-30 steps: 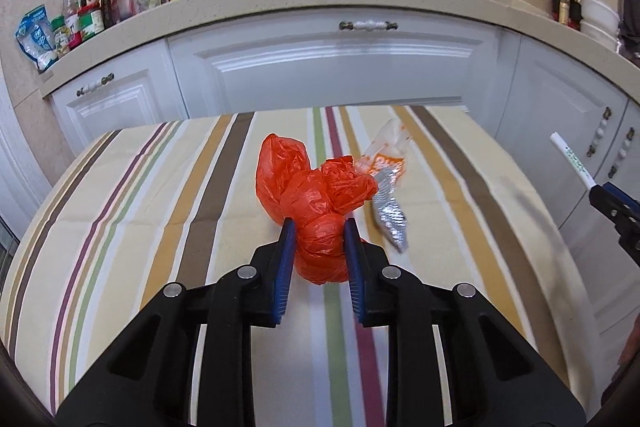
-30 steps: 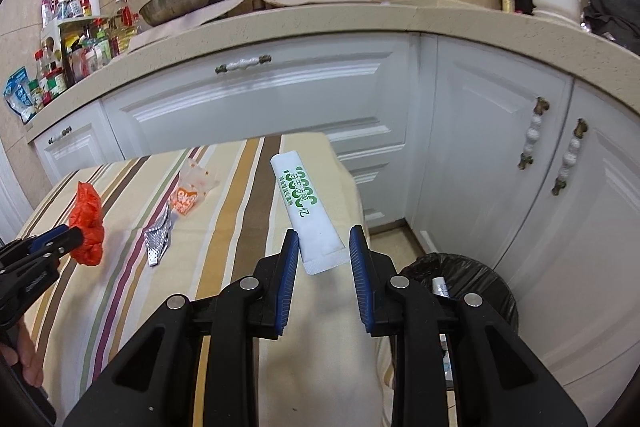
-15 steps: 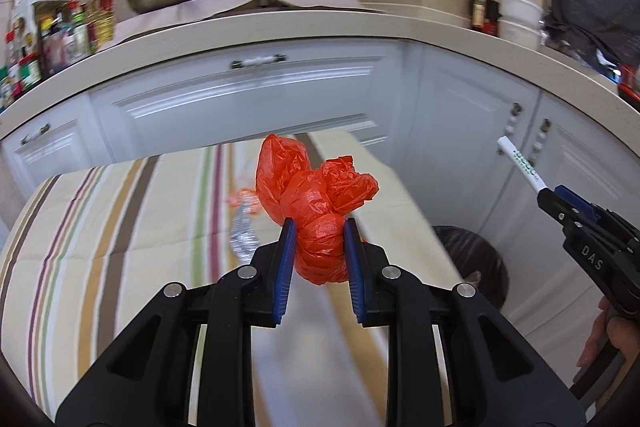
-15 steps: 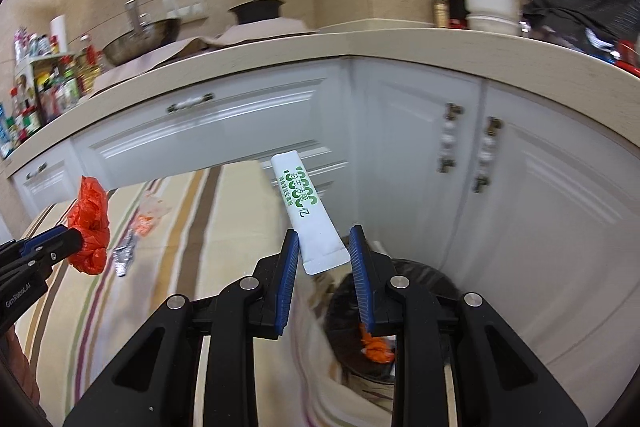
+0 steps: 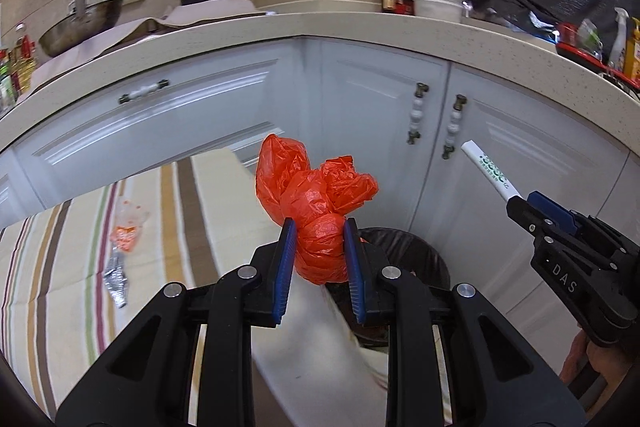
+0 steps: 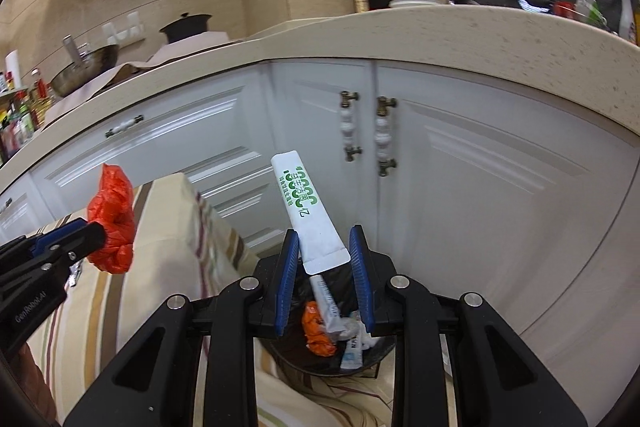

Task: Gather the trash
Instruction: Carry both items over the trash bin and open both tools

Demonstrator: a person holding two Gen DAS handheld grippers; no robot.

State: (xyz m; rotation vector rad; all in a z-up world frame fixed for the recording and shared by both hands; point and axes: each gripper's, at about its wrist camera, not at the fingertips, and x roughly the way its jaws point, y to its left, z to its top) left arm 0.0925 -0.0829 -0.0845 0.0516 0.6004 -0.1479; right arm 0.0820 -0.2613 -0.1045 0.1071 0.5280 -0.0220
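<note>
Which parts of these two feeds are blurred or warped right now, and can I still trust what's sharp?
Left wrist view: the red bag in the left gripper is crisp, while the striped tablecloth and wrappers are smeared; the countertop bows with fisheye curve. Right wrist view: the white tube in the right gripper is sharp, the bin below readable, and the tablecloth's edge blurred.

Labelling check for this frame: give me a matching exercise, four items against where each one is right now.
Items:
1. crumpled red plastic bag
2. white sachet with green print
3. orange and silver snack wrapper
4. round black-lined trash bin

Places:
A. lying on the striped tablecloth
B. on the floor by the white cabinets
C. in the left hand-held gripper
D. in the right hand-held gripper

Pairs: 1-C, 2-D, 3-A, 4-B
</note>
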